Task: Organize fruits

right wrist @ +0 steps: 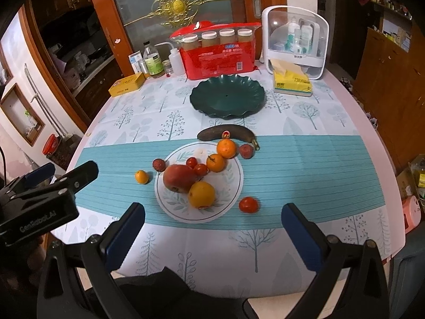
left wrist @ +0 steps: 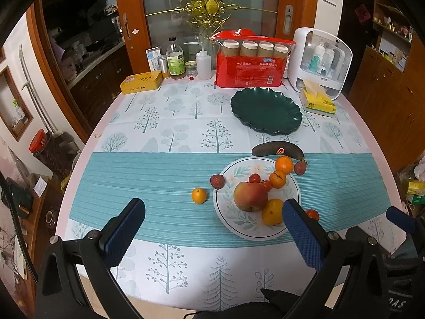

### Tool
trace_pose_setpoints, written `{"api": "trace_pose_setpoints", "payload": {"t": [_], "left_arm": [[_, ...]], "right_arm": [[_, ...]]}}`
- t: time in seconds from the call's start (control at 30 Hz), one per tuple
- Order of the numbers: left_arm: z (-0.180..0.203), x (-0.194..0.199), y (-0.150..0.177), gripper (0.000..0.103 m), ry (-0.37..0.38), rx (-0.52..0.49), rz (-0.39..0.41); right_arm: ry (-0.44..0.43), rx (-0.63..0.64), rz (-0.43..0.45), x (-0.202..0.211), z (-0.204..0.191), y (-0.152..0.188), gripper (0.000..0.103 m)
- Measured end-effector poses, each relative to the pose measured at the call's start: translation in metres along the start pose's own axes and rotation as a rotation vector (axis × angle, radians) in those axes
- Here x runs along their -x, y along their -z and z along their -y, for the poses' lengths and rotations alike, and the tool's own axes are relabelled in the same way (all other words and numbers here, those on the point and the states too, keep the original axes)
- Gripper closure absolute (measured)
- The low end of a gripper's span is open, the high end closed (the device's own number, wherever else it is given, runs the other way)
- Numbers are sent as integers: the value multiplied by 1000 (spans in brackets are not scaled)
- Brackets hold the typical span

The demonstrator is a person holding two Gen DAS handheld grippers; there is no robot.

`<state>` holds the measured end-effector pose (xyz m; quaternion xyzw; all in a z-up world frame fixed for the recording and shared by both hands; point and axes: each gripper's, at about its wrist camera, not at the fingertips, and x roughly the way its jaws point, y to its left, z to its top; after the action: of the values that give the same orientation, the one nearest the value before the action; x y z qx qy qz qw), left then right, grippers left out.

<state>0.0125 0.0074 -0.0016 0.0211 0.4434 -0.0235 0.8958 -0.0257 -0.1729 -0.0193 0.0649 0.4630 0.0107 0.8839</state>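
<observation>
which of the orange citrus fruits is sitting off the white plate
The small orange alone on the teal stripe, left of the white plate. The other three rest on the plate.

The left gripper [left wrist: 213, 223] has matte black angular arms carrying blocky fingers faced with blue, finely dimpled pads [left wrist: 301, 232]; silver screw heads dot the arm joints. The right gripper [right wrist: 212, 226] is built alike, black with blue pads [right wrist: 124, 235]. In the right wrist view the left gripper's black body bears pale lettering, "GenRobot.AI", and small silver screws.
</observation>
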Motion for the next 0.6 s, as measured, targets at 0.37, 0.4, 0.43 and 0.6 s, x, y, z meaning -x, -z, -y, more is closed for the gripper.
{"api": "trace_pose_setpoints", "payload": {"t": [0.37, 0.4, 0.43, 0.6], "left_arm": [[-6, -21, -8, 1, 69, -44, -44], [-6, -24, -8, 1, 80, -50, -51], [-6, -29, -8, 1, 93, -57, -62], [-2, -51, -9, 1, 142, -93, -118]], "right_arm": [[54, -56, 14, -15, 18, 3, 0], [57, -56, 19, -17, 19, 5, 0], [59, -54, 21, -18, 19, 6, 0], [82, -55, 36, -25, 23, 17, 0]]}}
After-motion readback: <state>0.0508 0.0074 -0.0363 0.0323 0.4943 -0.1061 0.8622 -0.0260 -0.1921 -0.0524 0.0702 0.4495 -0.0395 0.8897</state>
